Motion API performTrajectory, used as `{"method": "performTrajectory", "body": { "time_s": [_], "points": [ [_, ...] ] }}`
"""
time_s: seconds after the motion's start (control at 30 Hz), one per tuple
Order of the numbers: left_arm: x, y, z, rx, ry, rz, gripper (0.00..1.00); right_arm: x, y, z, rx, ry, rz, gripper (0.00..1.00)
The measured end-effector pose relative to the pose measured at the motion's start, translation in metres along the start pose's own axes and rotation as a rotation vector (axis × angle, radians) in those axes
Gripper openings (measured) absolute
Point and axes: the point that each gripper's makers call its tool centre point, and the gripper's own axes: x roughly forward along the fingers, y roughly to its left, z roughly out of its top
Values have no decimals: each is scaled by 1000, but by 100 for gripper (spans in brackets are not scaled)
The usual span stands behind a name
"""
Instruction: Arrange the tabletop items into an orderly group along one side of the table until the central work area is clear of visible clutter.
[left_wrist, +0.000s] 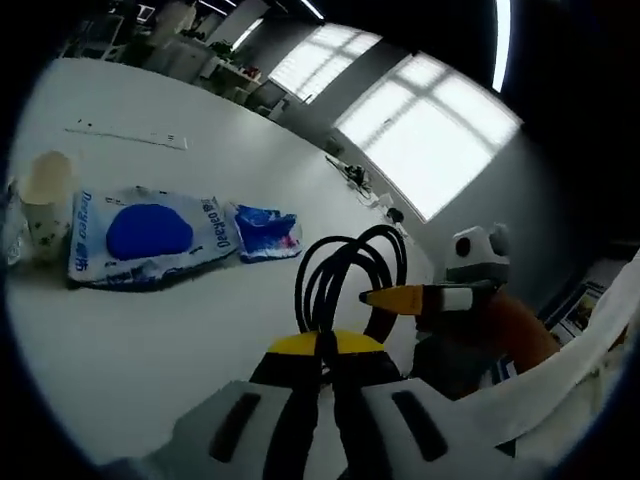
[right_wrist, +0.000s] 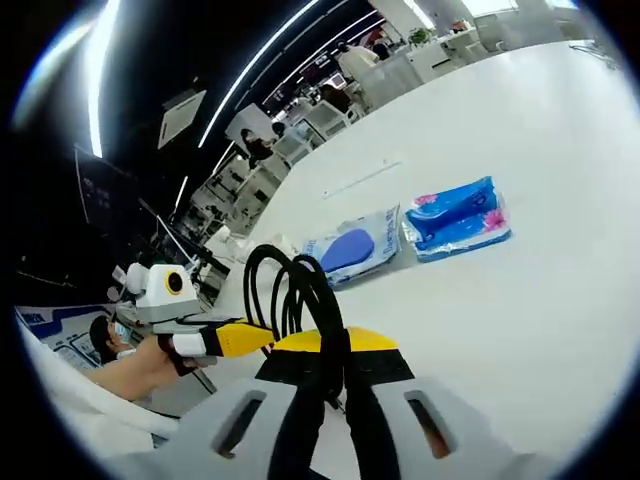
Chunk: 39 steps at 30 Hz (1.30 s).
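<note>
A coiled black cable (left_wrist: 350, 265) stands up in loops between my two grippers. My left gripper (left_wrist: 320, 346), with yellow tips, is shut on the coil's lower part. My right gripper (left_wrist: 385, 297) comes in from the right with a hand behind it, and its yellow tip is at the same coil. In the right gripper view the cable (right_wrist: 295, 285) runs down between the shut yellow jaws of my right gripper (right_wrist: 335, 346), and my left gripper (right_wrist: 250, 338) reaches it from the left.
On the white table (left_wrist: 200, 330) lie a blue-and-white flat pack (left_wrist: 150, 235) (right_wrist: 352, 248) and a small blue tissue pack (left_wrist: 268, 230) (right_wrist: 460, 217). A patterned paper cup (left_wrist: 45, 200) stands left of them. A thin white strip (left_wrist: 130, 135) lies farther back.
</note>
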Motion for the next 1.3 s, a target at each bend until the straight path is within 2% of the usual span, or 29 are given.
{"method": "performTrajectory", "body": {
  "time_s": [0.1, 0.17, 0.3, 0.53, 0.77, 0.9, 1.07, 1.2, 1.3],
  "points": [
    [13, 2, 0, 36, 52, 15, 0, 0, -12, 1, -5, 17, -20, 3],
    [20, 4, -1, 57, 87, 25, 0, 1, -22, -3, 5, 57, -43, 3],
    [34, 8, -1, 131, 150, 41, 0, 3, -35, 0, -6, 74, -74, 3],
    [55, 25, -7, 87, 223, 77, 0, 12, -57, -1, 24, 120, -111, 3],
    [68, 40, -15, 92, 274, 109, 1, 25, -76, -6, 47, 162, -149, 3],
    [73, 48, -12, 82, 274, 131, 0, 34, -89, -6, 67, 169, -174, 4],
    [82, 53, -16, 62, 291, 144, 0, 37, -100, -7, 51, 184, -217, 5],
    [85, 61, -22, 66, 321, 179, 2, 44, -108, -15, 36, 220, -242, 6],
    [86, 63, -22, 56, 319, 193, 2, 47, -113, -16, 27, 220, -256, 6]
  ]
}}
